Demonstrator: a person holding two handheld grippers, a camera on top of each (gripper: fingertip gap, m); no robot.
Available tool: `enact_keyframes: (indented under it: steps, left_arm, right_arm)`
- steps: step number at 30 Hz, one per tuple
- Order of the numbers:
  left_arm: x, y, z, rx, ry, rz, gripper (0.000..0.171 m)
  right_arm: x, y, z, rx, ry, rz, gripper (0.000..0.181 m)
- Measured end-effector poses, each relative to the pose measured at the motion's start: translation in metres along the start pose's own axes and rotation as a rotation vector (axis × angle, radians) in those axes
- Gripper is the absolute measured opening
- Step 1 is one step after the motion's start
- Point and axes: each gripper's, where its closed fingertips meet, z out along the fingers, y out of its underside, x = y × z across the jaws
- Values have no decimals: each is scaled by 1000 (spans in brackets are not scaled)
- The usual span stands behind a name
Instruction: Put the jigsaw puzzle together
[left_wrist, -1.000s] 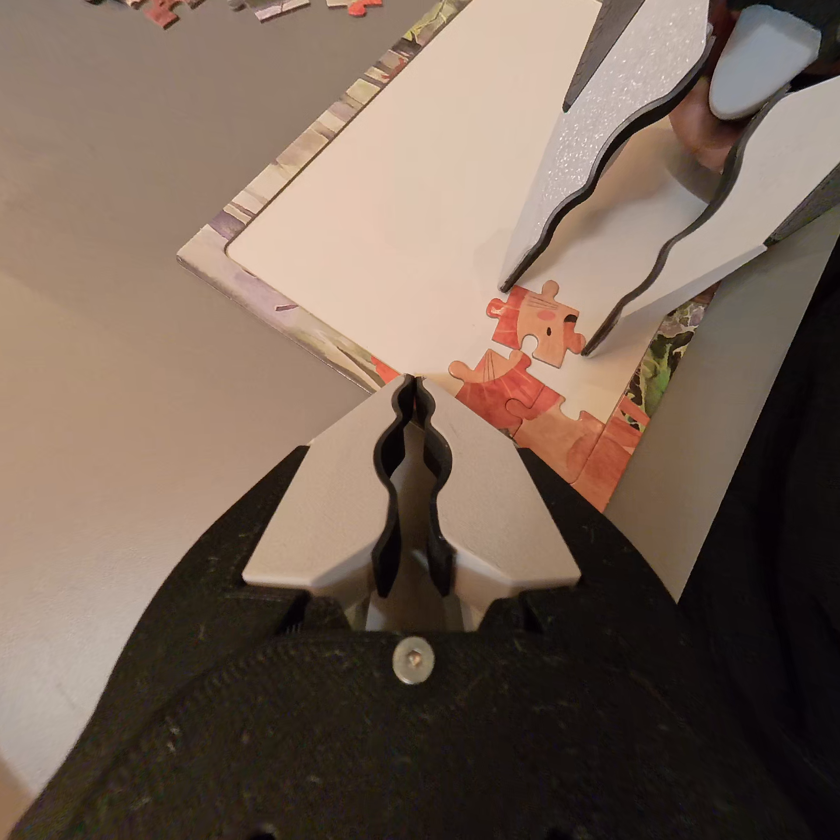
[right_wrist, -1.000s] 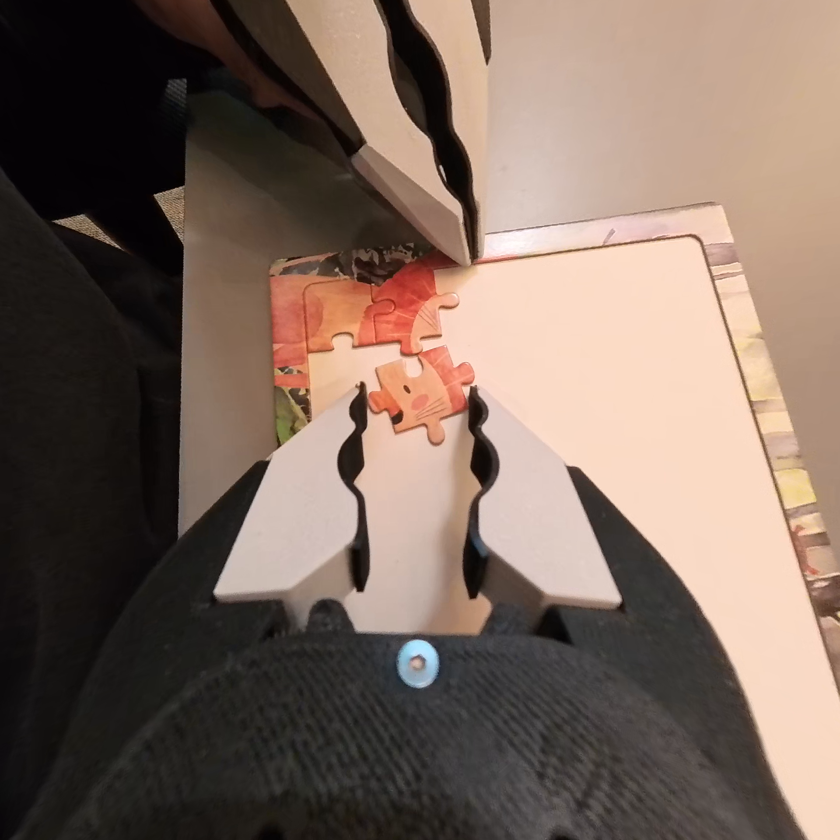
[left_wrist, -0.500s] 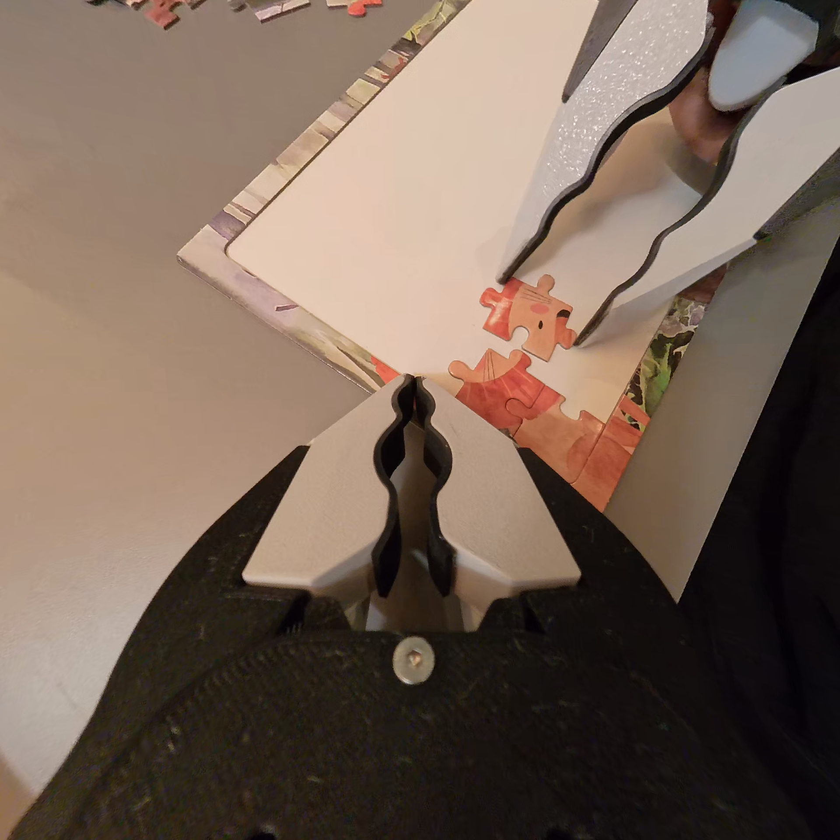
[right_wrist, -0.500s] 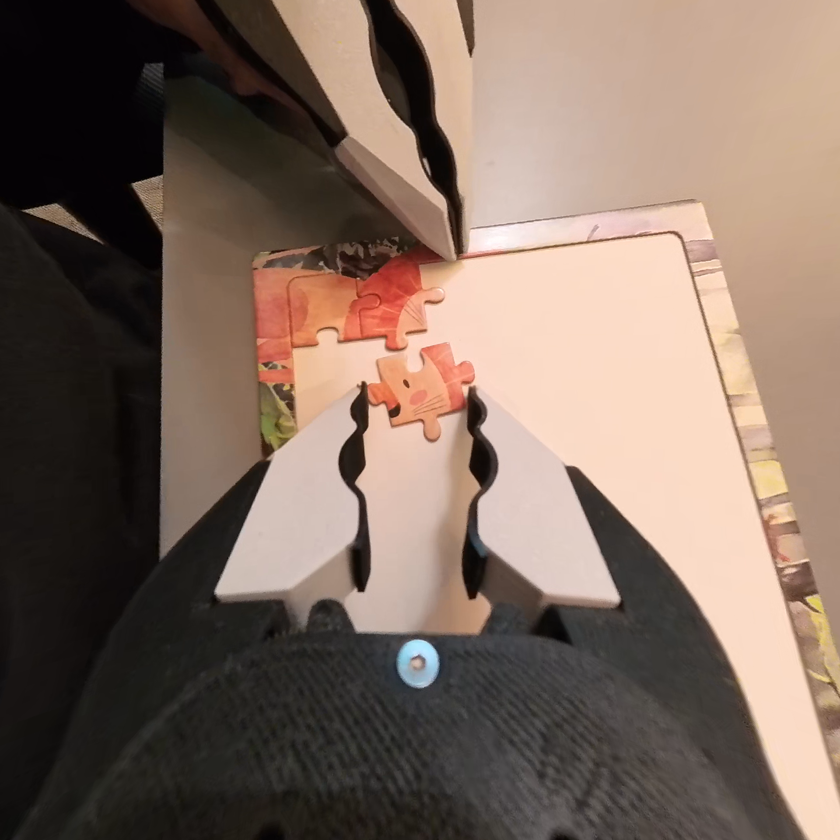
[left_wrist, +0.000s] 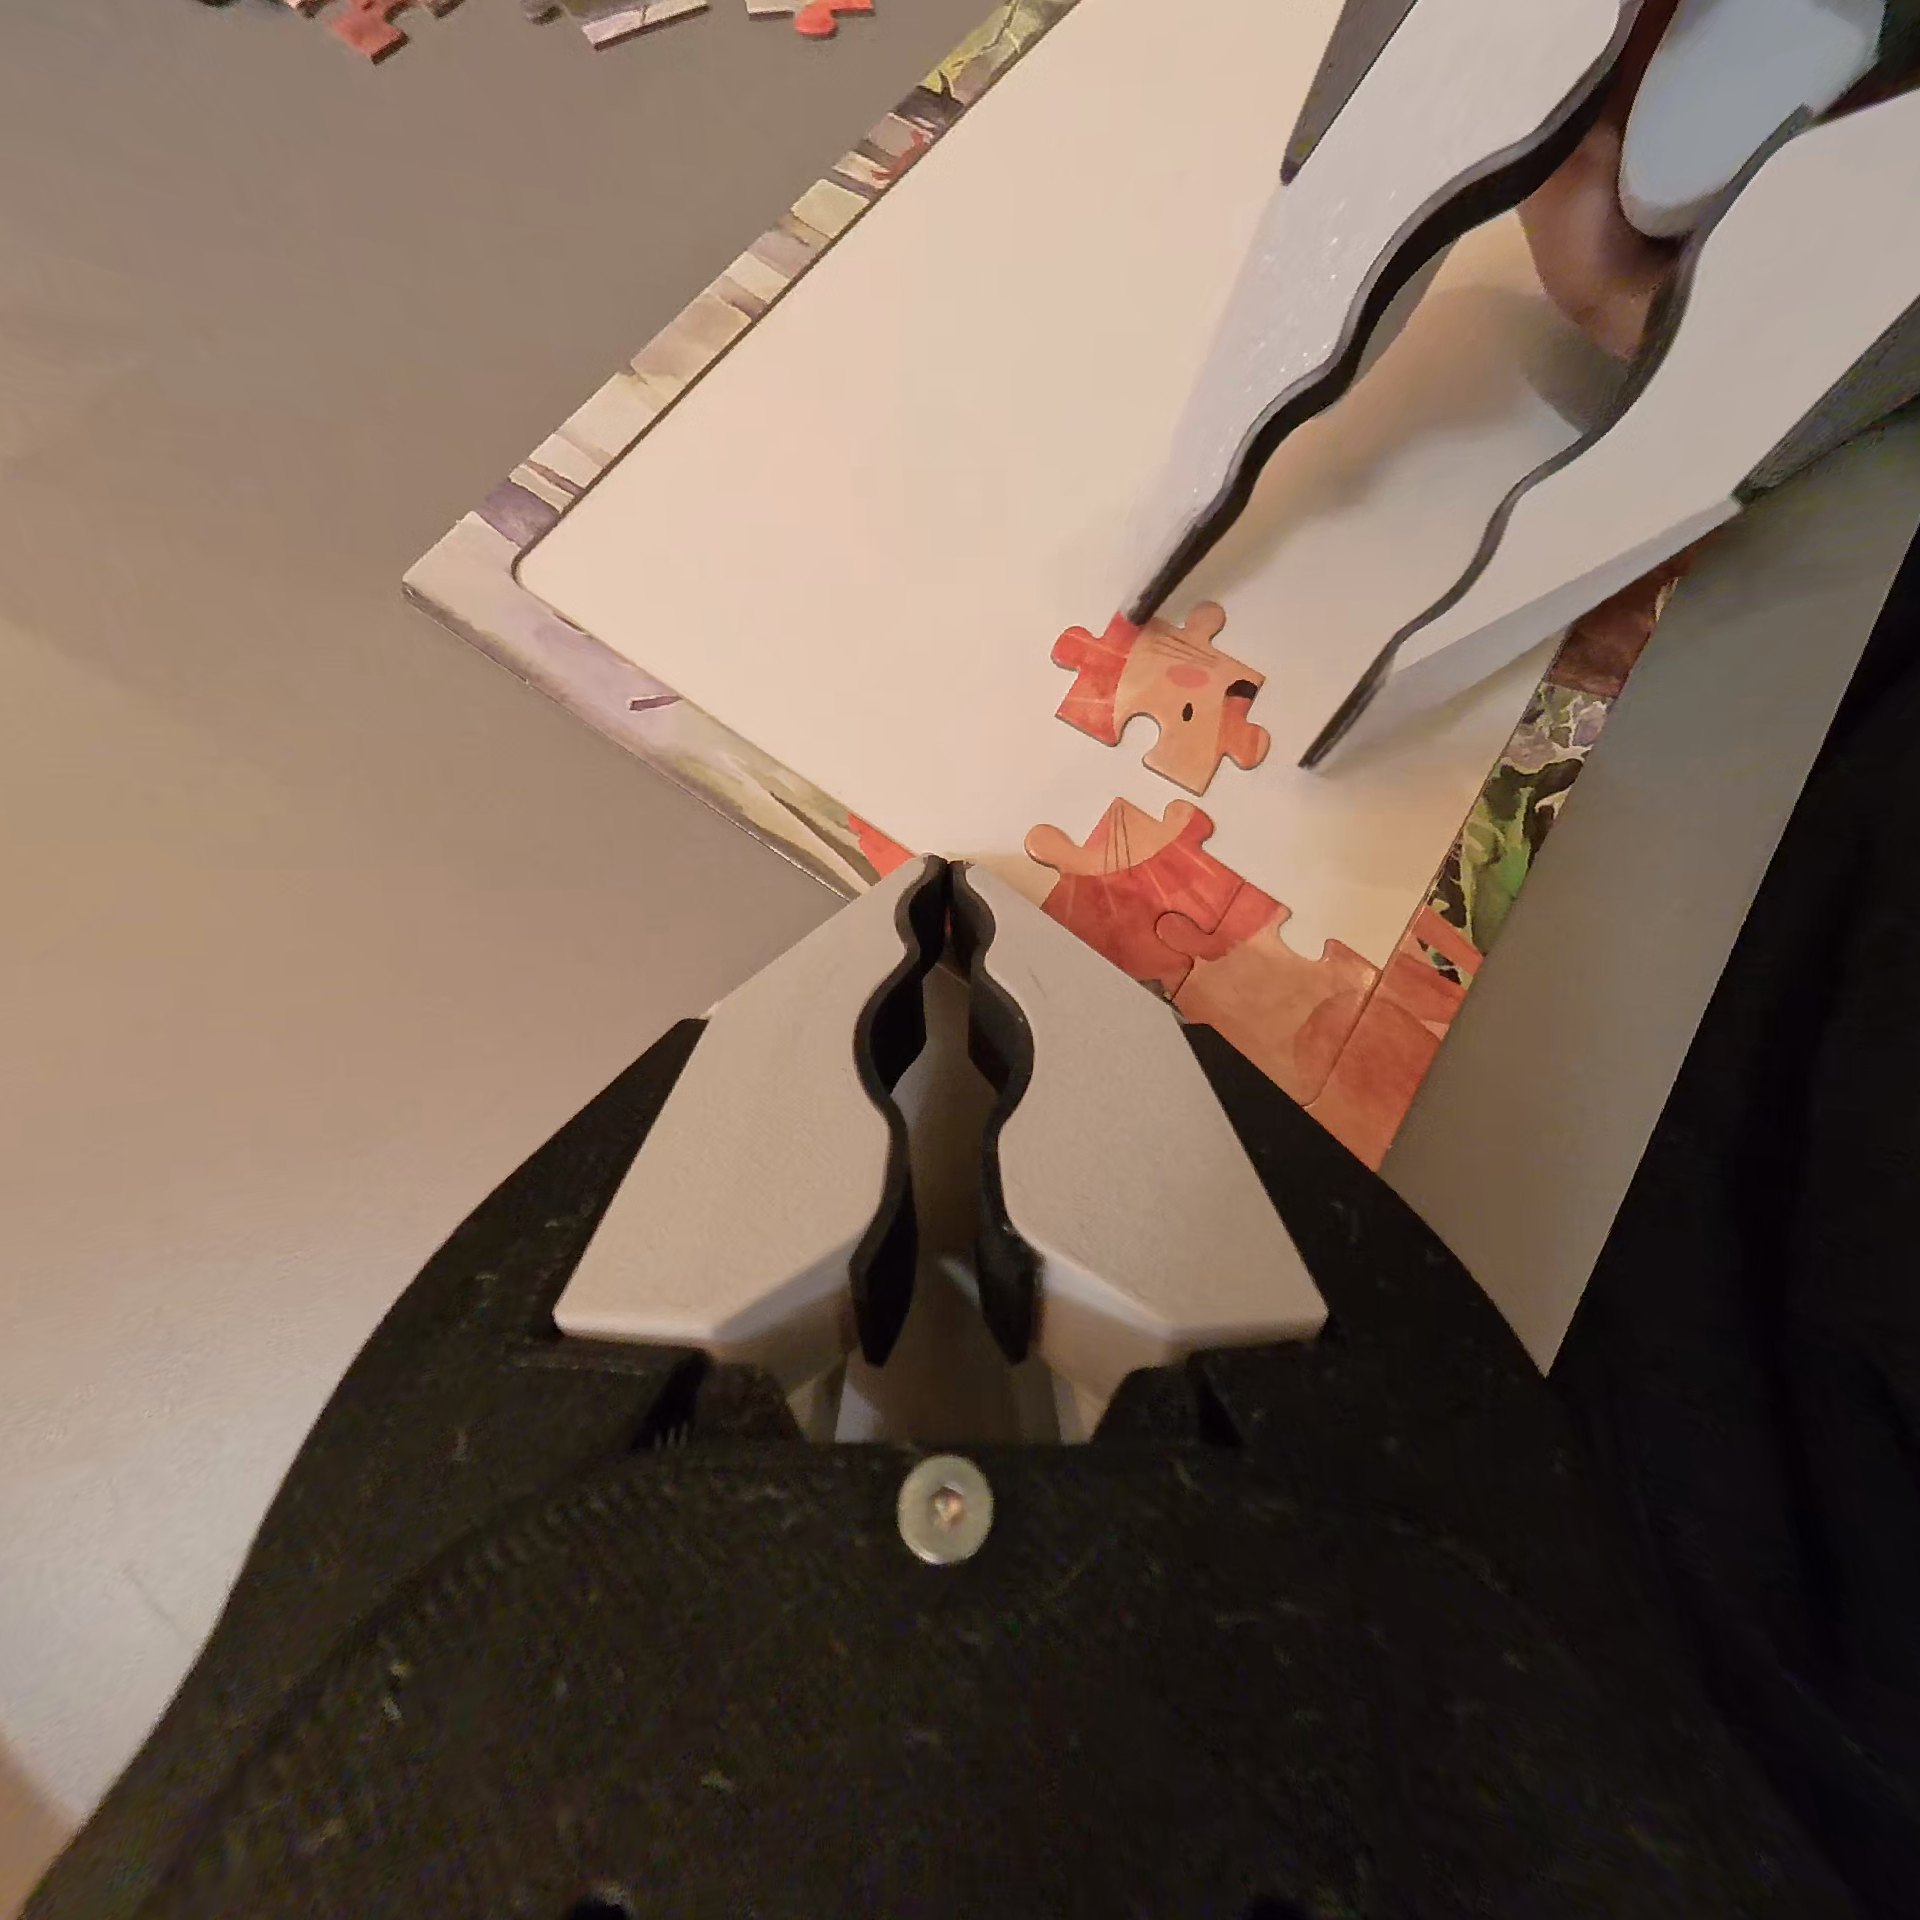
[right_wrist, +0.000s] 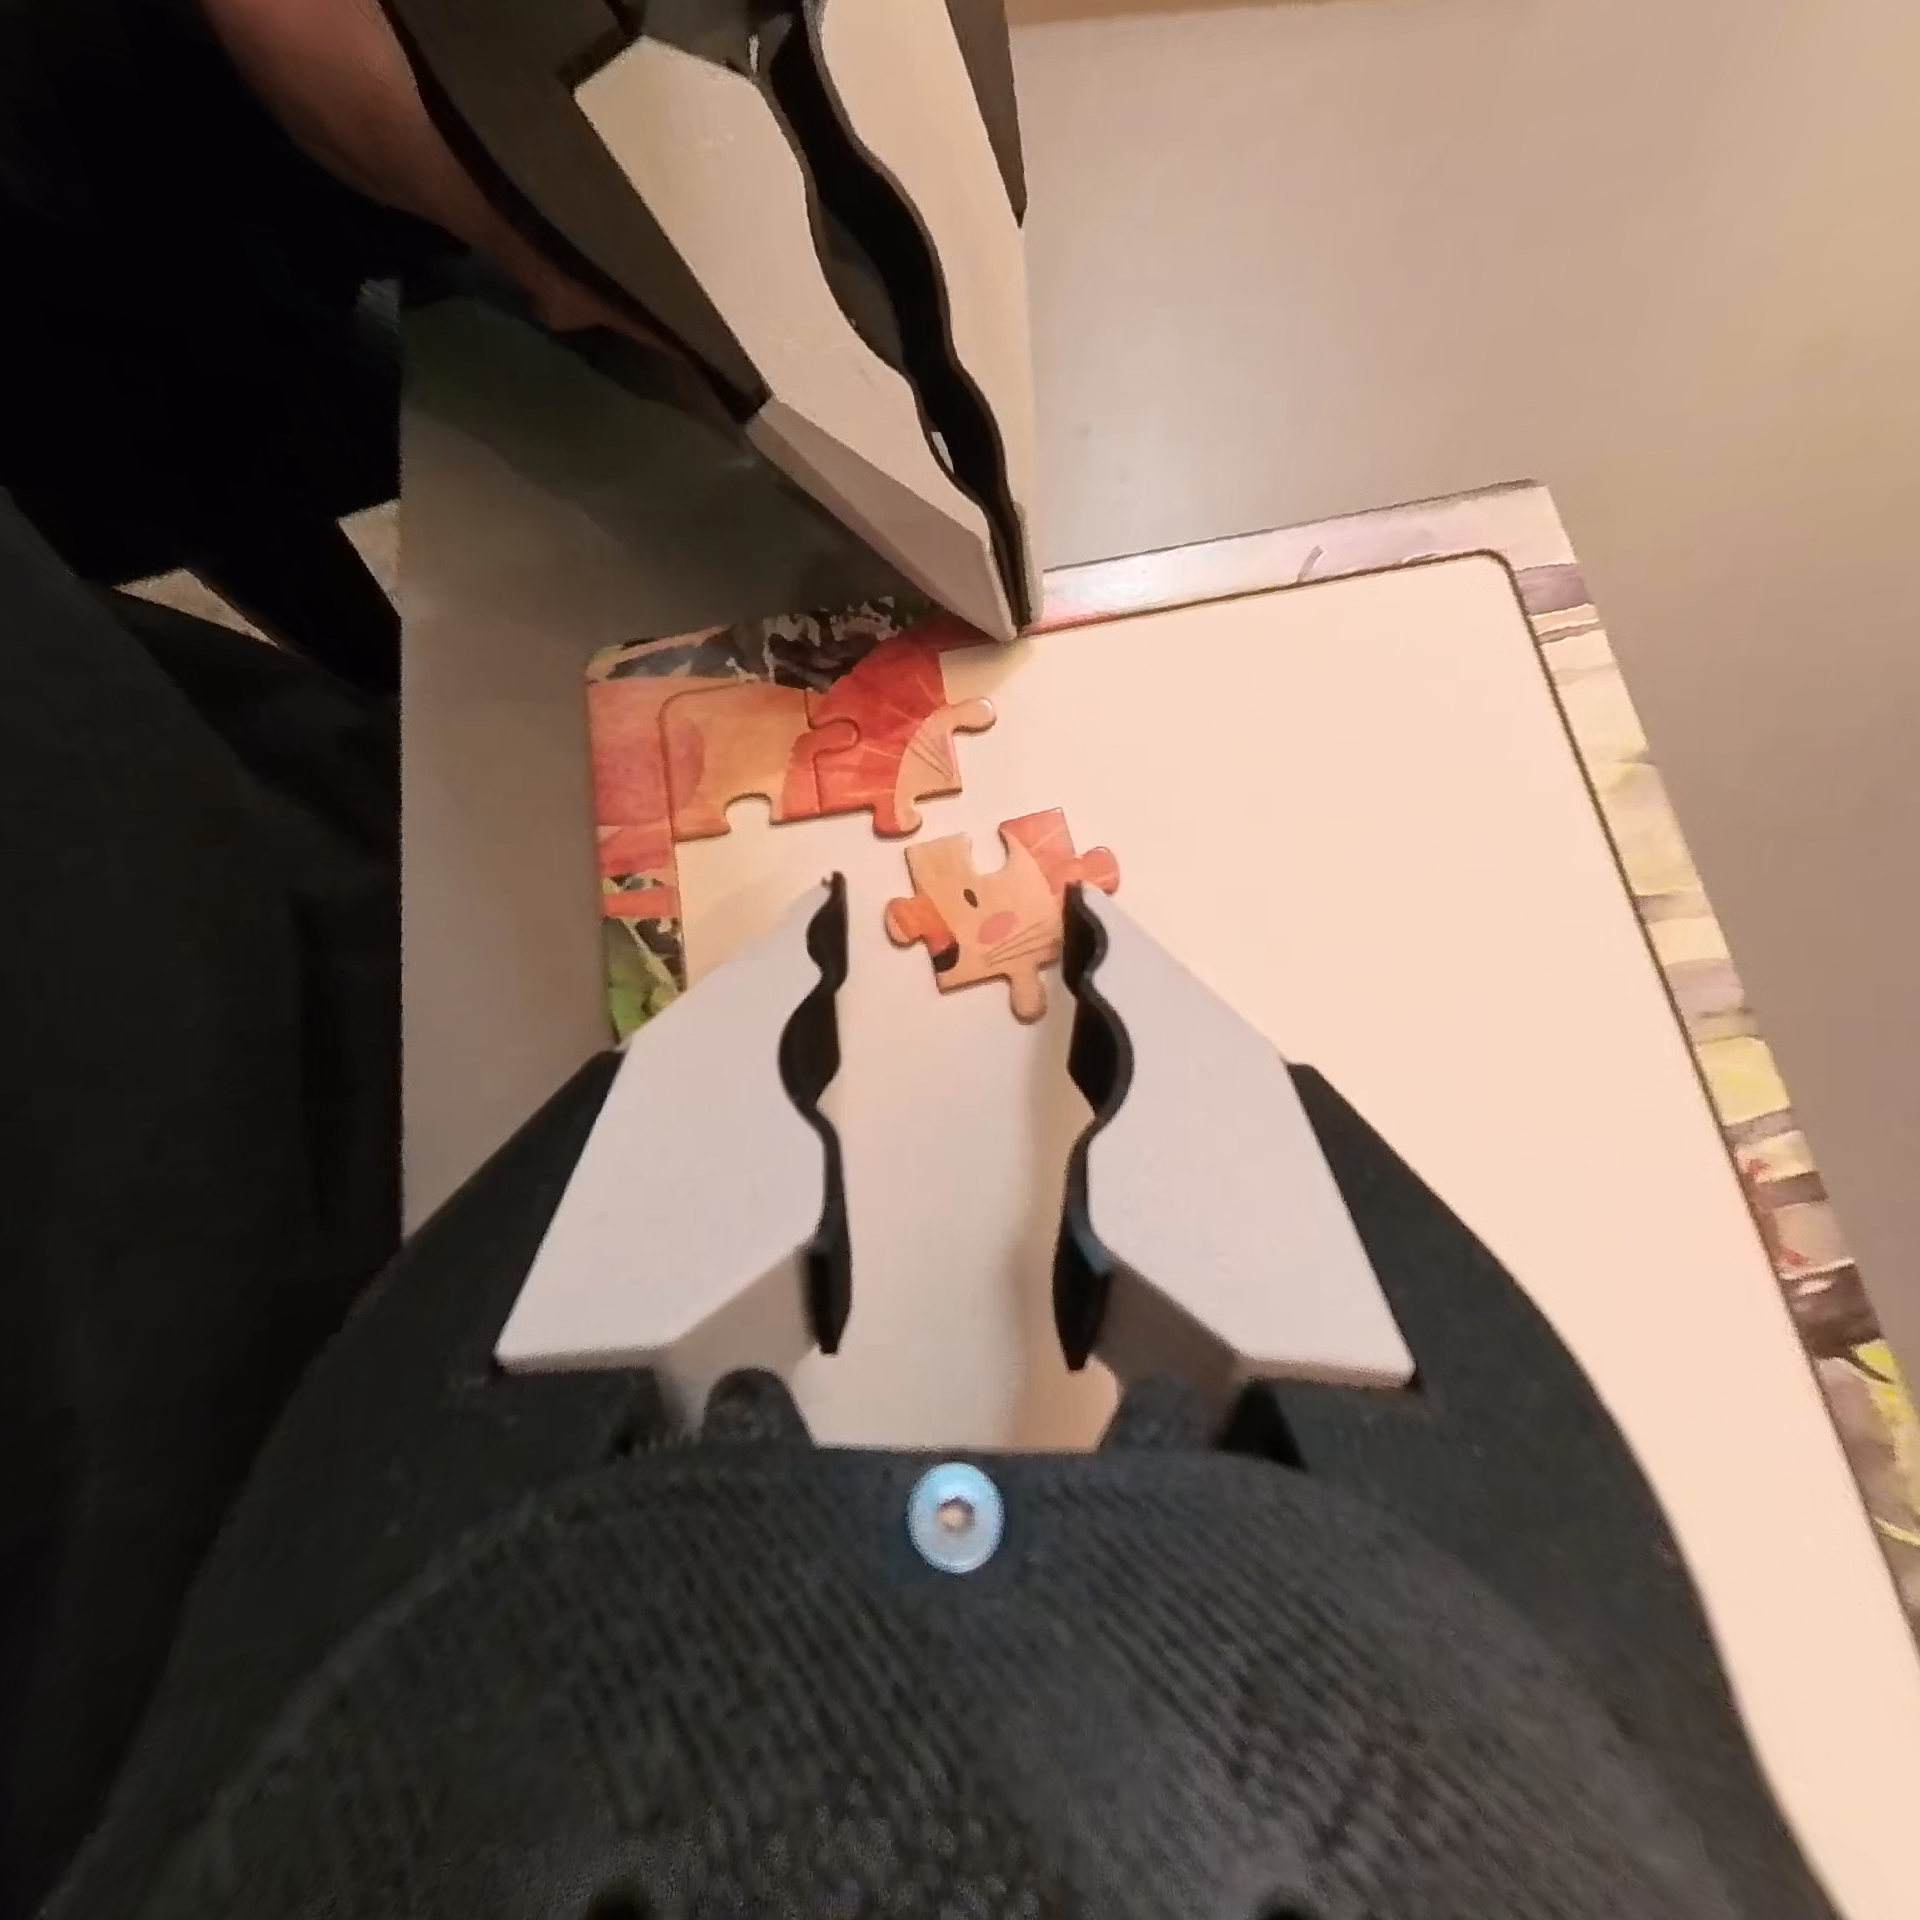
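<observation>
A cream puzzle tray (left_wrist: 883, 468) with a painted border lies on the table. Two joined orange pieces (left_wrist: 1174, 914) sit in its near corner, also in the right wrist view (right_wrist: 831, 758). A loose orange piece with an animal face (left_wrist: 1164, 696) lies flat just beyond them. My right gripper (right_wrist: 954, 896) is open with its tips down on the tray. The loose piece (right_wrist: 987, 914) lies between the fingers, against the right fingertip (right_wrist: 1075, 914). My left gripper (left_wrist: 945, 868) is shut and empty, its tip resting on the tray's border next to the joined pieces.
Several loose pieces (left_wrist: 582, 16) lie on the grey table far beyond the tray. The table edge and a person's dark clothing (left_wrist: 1766, 1039) are to the right of the tray. Most of the tray floor is bare. Tip to tip, the grippers are about 6 cm apart.
The right gripper has slid the loose piece a little away from the joined pieces and turned it slightly. The piece now sits against the right finger. The left gripper has not moved.
</observation>
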Motion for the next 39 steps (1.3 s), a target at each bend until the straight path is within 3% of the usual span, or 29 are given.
enact_keyframes:
  steps: [4, 12, 23, 31, 39]
  left_arm:
    - [0, 0, 0, 0, 4, -4, 0]
    - [0, 0, 0, 0, 0, -1, 0]
    - [0, 0, 0, 0, 1, -2, 0]
    - [0, 0, 0, 1, 5, -6, 0]
    - [0, 0, 0, 1, 1, -2, 0]
  right_arm:
    - [-3, -1, 1, 10, 14, 41, 44]
    - [7, 9, 1, -63, 132, -45, 48]
    - [37, 17, -10, -71, 230, 46, 39]
    - [15, 7, -8, -34, 106, 96, 43]
    - [22, 9, 2, -55, 148, 64, 38]
